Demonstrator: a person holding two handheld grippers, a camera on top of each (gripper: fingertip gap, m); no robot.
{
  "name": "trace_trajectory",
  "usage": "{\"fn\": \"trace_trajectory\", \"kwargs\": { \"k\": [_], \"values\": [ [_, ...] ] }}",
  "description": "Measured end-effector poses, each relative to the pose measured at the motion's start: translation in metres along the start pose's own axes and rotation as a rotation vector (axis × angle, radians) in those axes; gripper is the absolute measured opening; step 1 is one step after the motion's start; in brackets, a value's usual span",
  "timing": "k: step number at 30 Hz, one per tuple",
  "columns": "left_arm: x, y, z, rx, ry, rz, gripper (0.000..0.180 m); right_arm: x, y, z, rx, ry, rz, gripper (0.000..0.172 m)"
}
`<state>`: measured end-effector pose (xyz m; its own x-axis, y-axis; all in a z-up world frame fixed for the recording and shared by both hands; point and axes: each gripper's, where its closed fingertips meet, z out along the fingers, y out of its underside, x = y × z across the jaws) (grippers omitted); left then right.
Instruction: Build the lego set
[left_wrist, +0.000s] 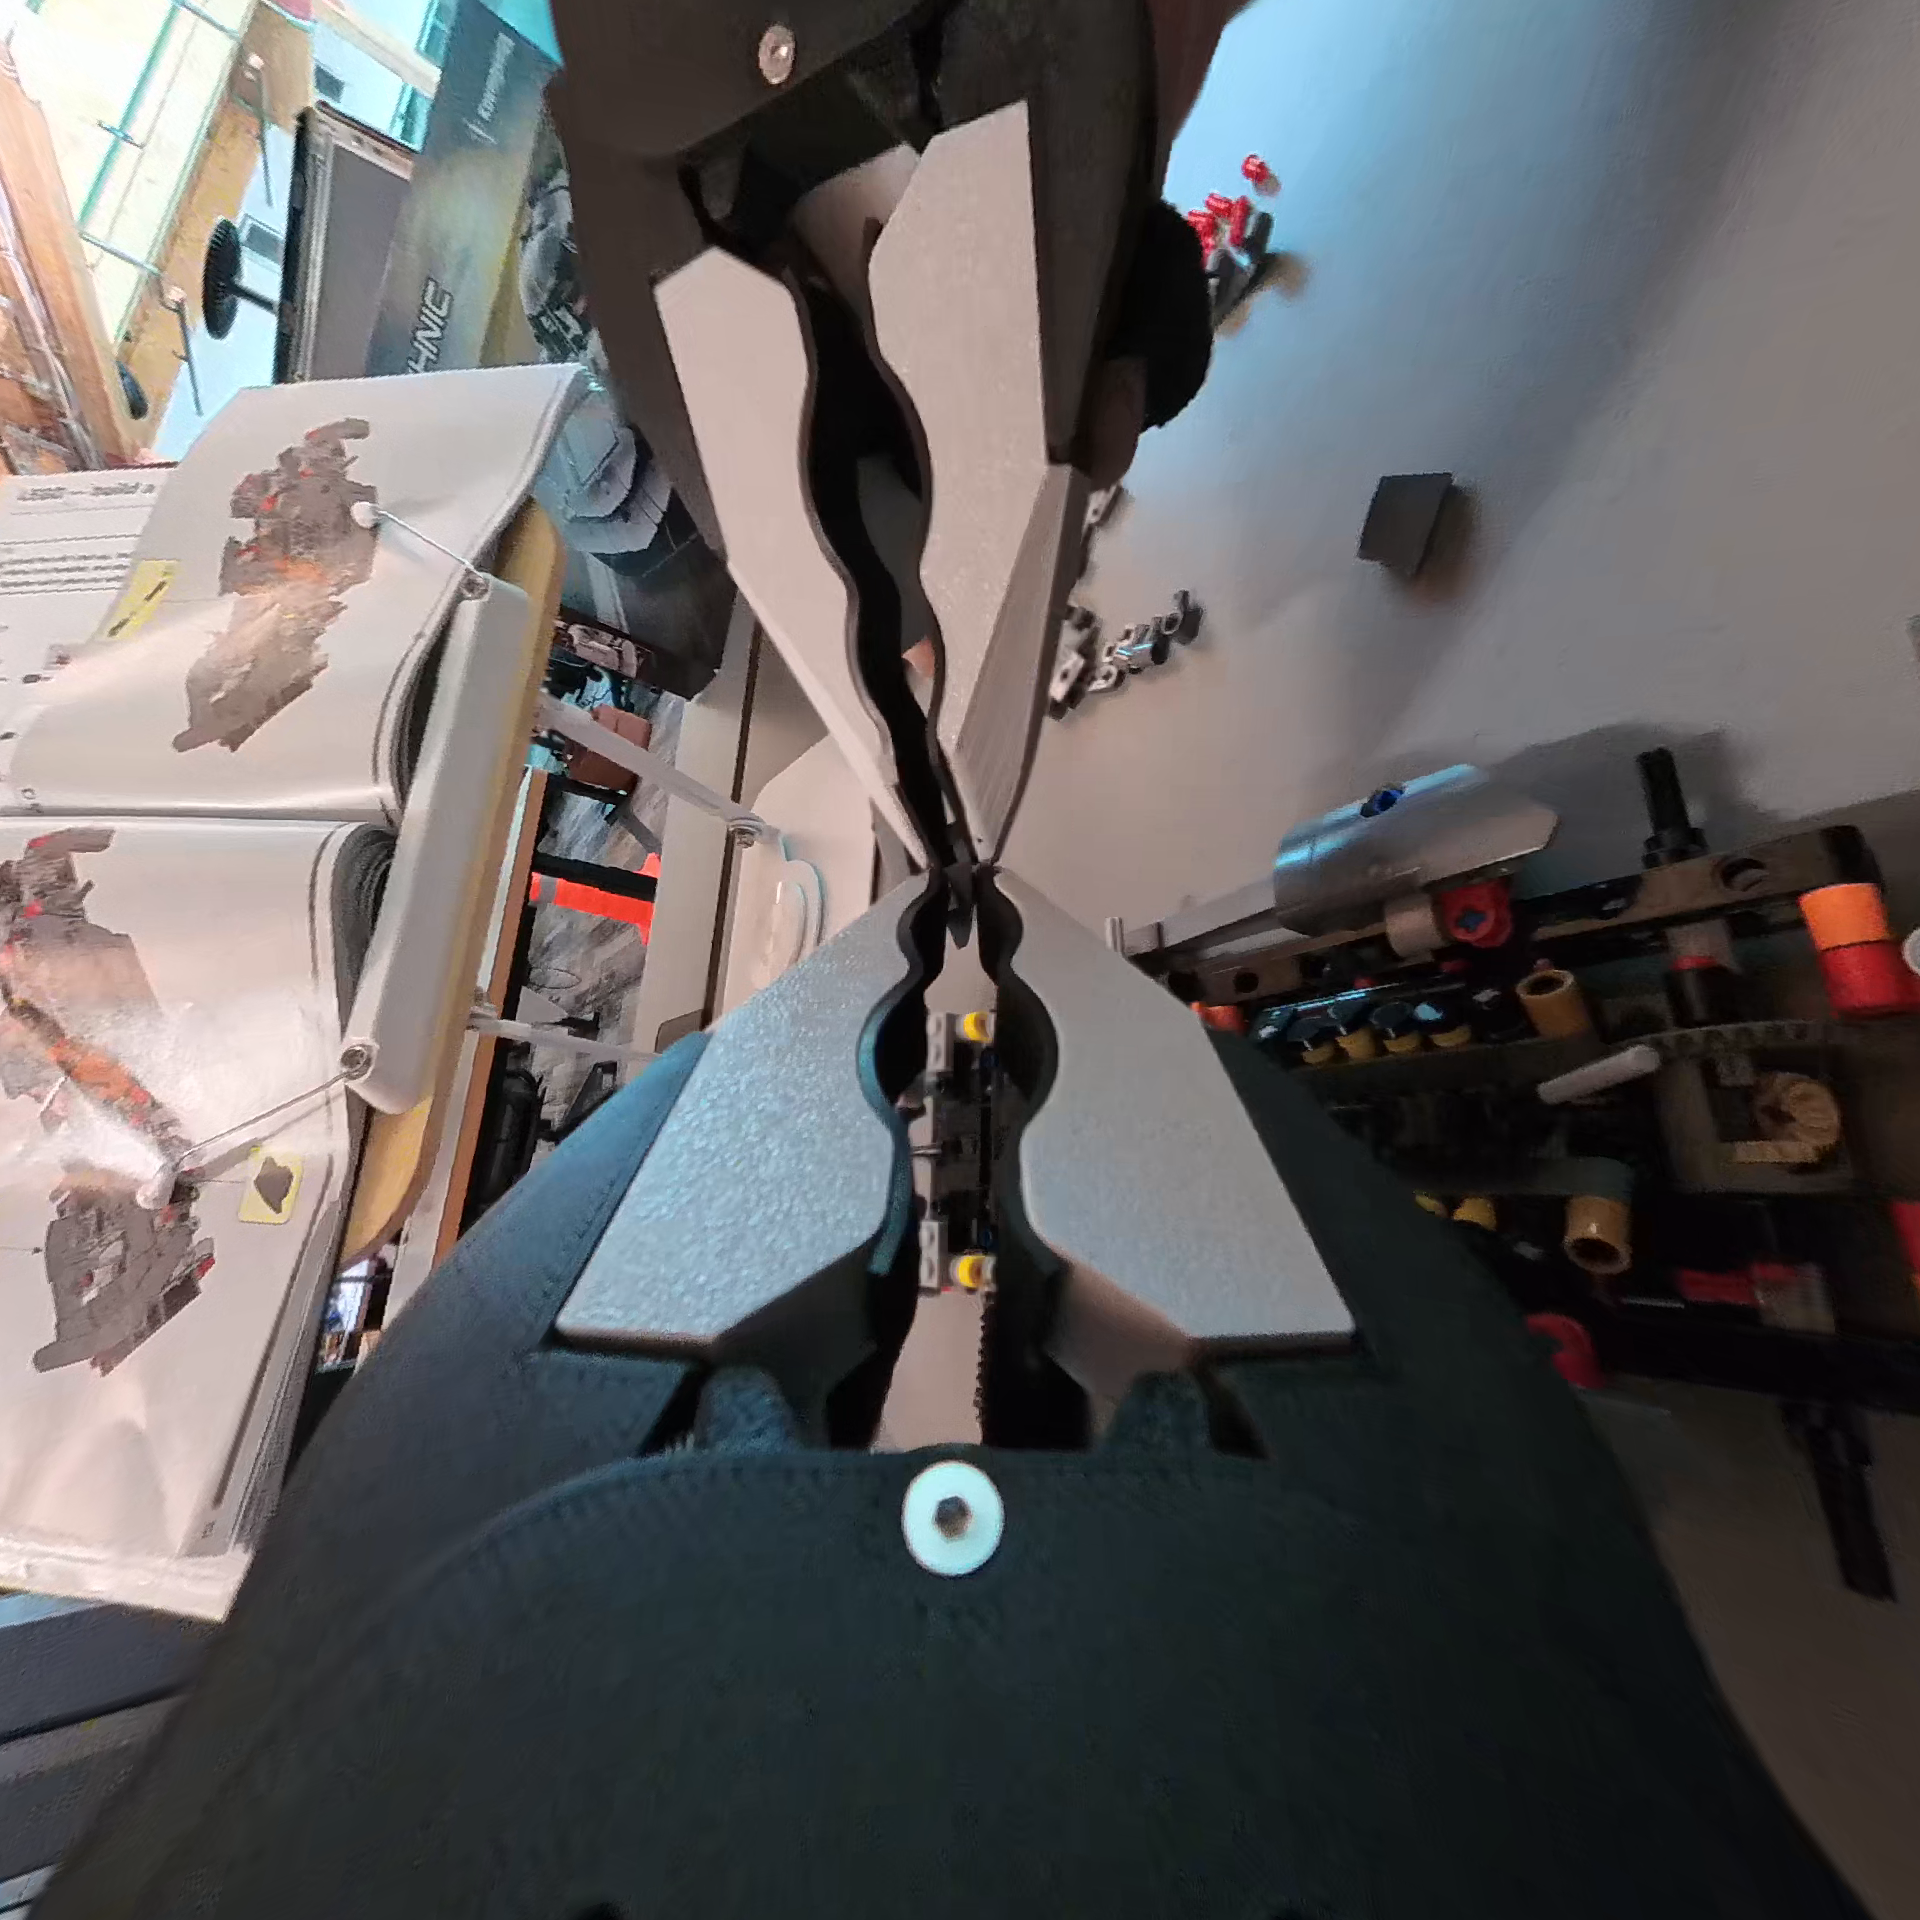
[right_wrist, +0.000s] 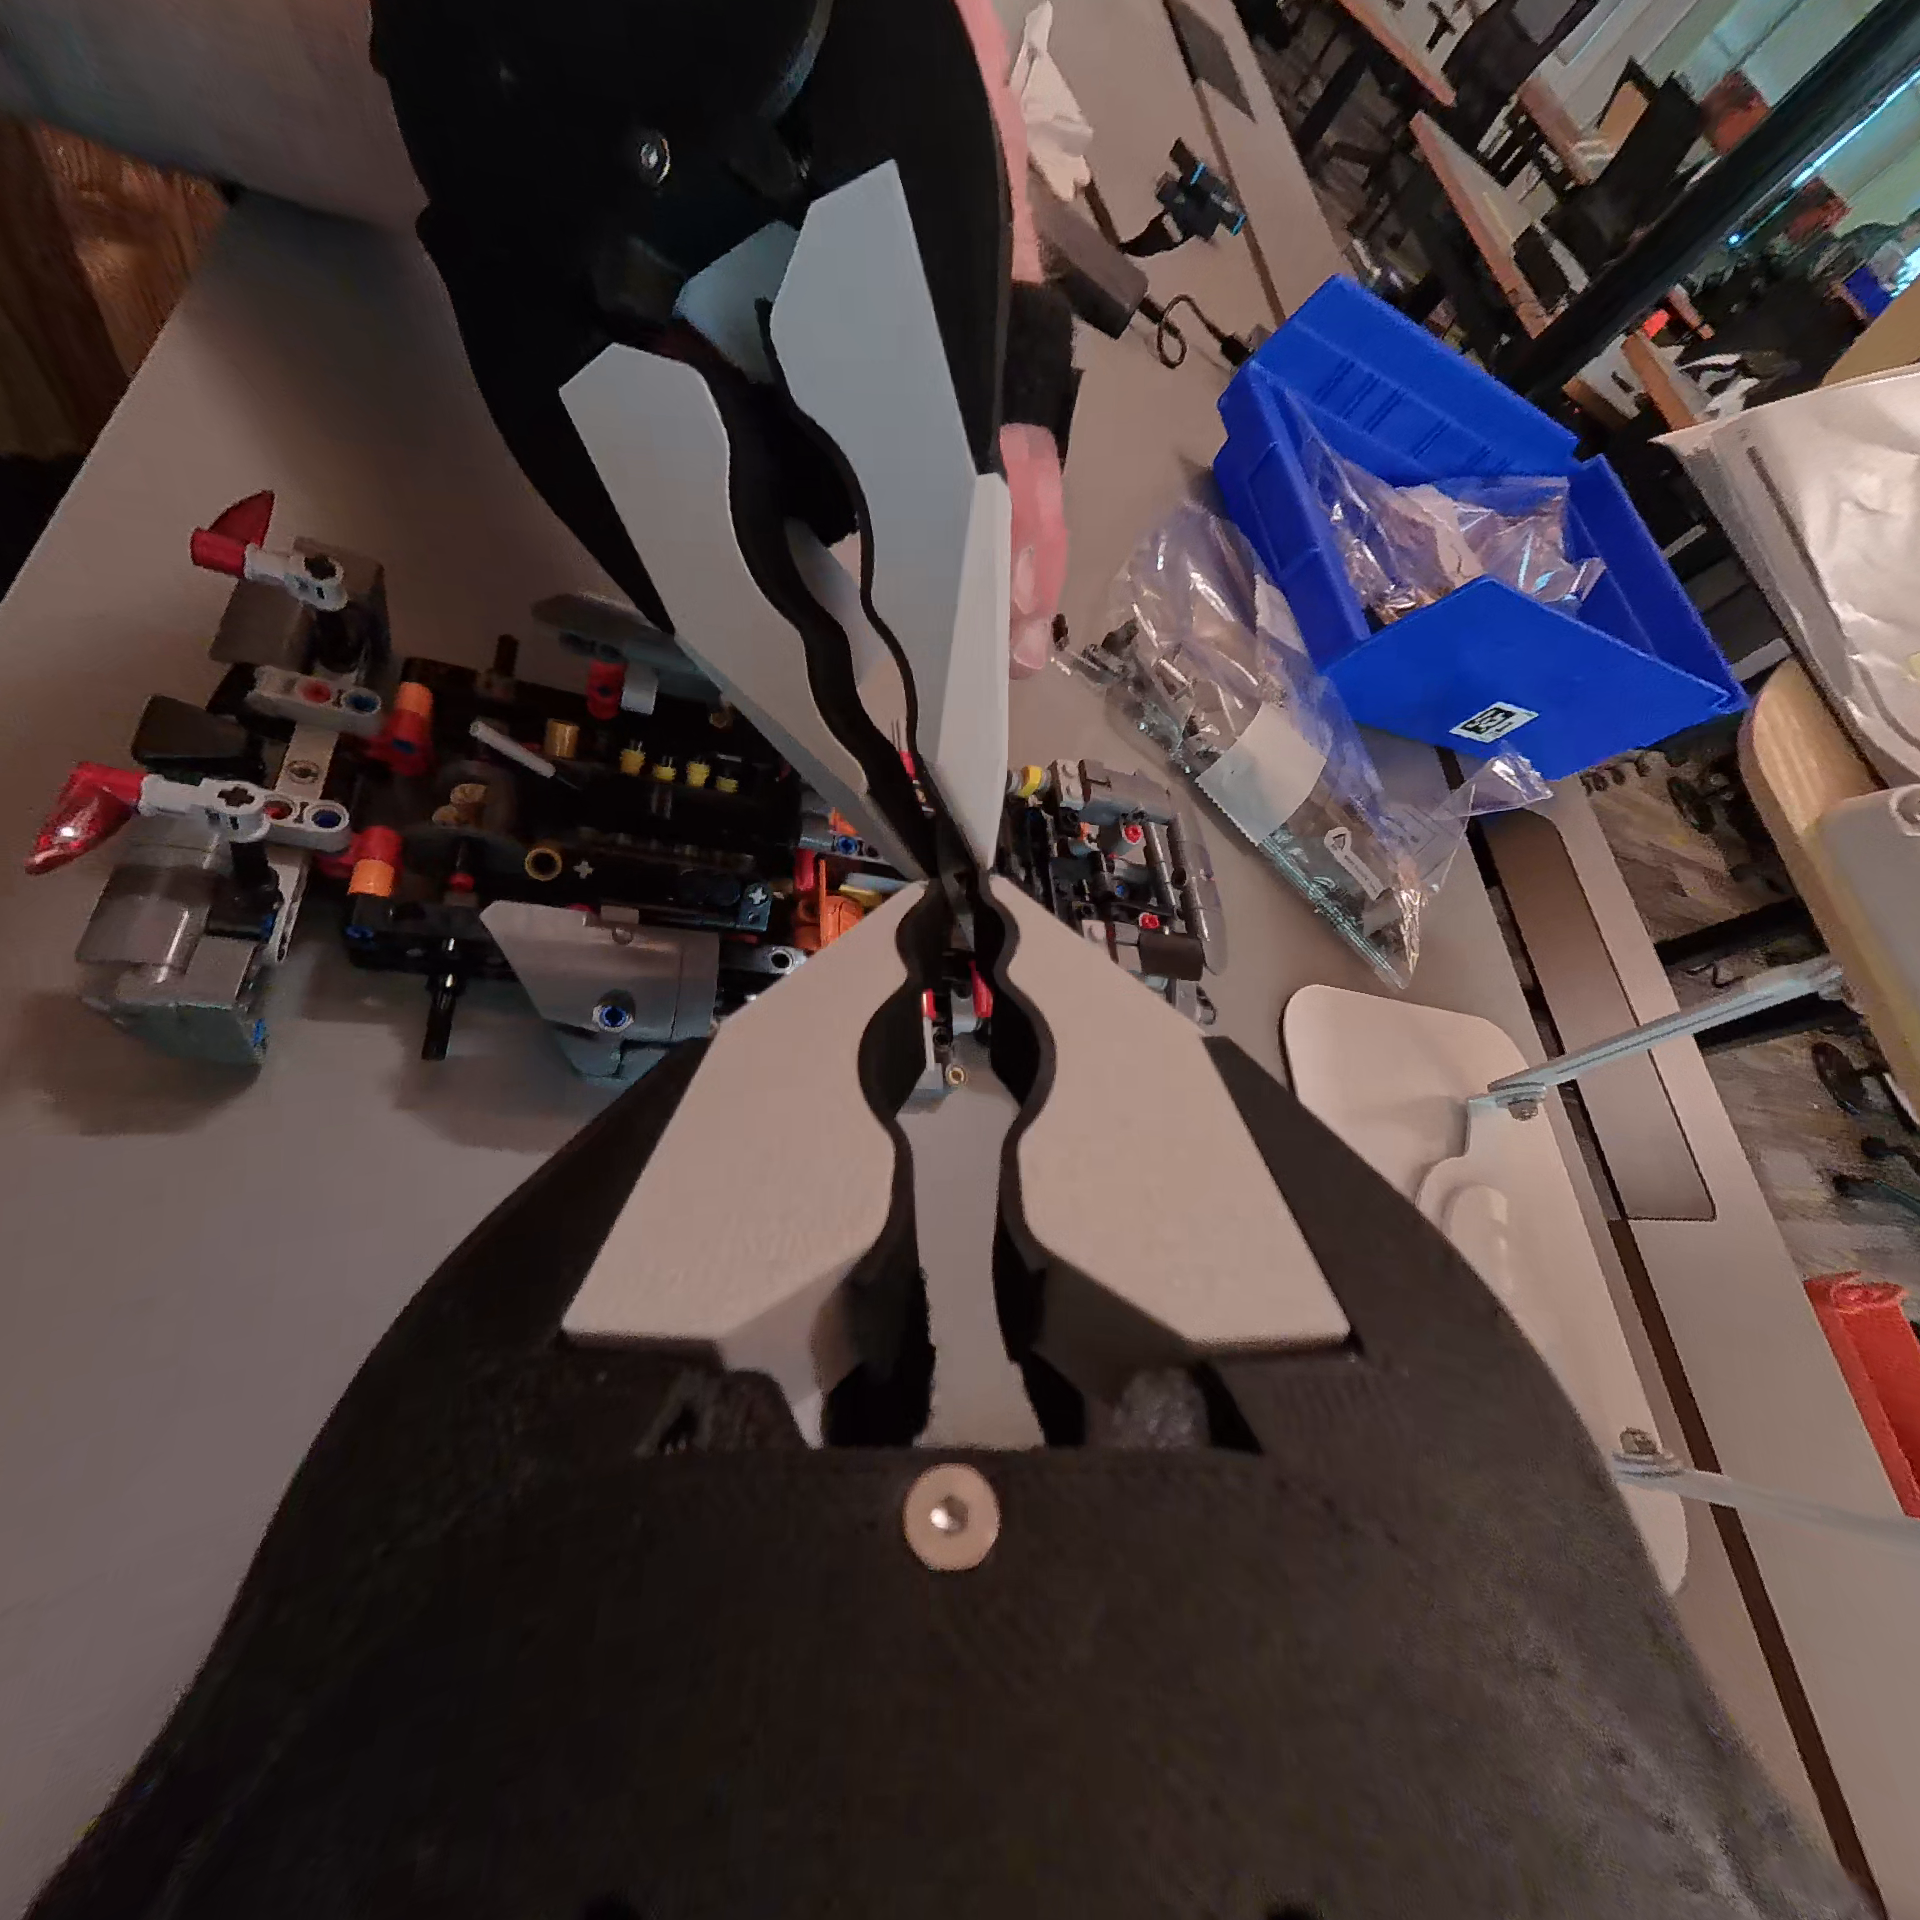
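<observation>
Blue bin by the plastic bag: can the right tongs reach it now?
Probably yes: the blue bin sits off to the side of the right tongs, only a low plastic bag between.

My work surface is a pale grey table (right_wrist: 312, 1195). On it, to my left, lies a big brick-built model (right_wrist: 582, 831), black with red, orange and yellow pieces and grey panels. Just right of it sits a smaller grey and black frame assembly (right_wrist: 1132, 873). Further right a clear plastic bag of parts (right_wrist: 1278, 748) lies against blue storage bins (right_wrist: 1455, 582). Near me rests the white base of a stand (right_wrist: 1392, 1101). Loose red and black pieces (left_wrist: 1236, 223) lie scattered further off.
</observation>
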<state>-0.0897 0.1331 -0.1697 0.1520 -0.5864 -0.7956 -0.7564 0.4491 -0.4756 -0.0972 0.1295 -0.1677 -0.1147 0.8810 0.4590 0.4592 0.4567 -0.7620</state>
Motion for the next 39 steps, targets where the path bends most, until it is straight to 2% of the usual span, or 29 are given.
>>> {"fn": "trace_trajectory", "kwargs": {
  "k": [4,7,12,15,28,39],
  "values": [
    [-0.009,0.001,-0.004,0.016,-0.015,-0.051,0.003,0.013,-0.009,-0.005,0.065,0.061,0.049,0.019],
    [-0.024,0.009,-0.01,0.015,-0.048,-0.097,0.003,0.034,-0.017,-0.016,0.141,0.142,0.115,0.024],
    [-0.083,0.034,-0.045,0.077,-0.204,-0.32,0.003,0.076,-0.012,-0.039,0.247,0.271,0.283,0.019],
    [-0.1,0.047,-0.058,0.094,-0.253,-0.402,0.003,0.086,-0.005,-0.043,0.264,0.285,0.344,0.016],
    [-0.098,0.042,-0.049,0.291,-0.15,-0.728,0.002,0.082,0.002,-0.035,0.244,0.287,0.325,0.013],
    [-0.102,0.043,-0.05,0.34,-0.152,-0.805,0.003,0.08,0.008,-0.03,0.193,0.336,0.232,0.012]
  ]
}}
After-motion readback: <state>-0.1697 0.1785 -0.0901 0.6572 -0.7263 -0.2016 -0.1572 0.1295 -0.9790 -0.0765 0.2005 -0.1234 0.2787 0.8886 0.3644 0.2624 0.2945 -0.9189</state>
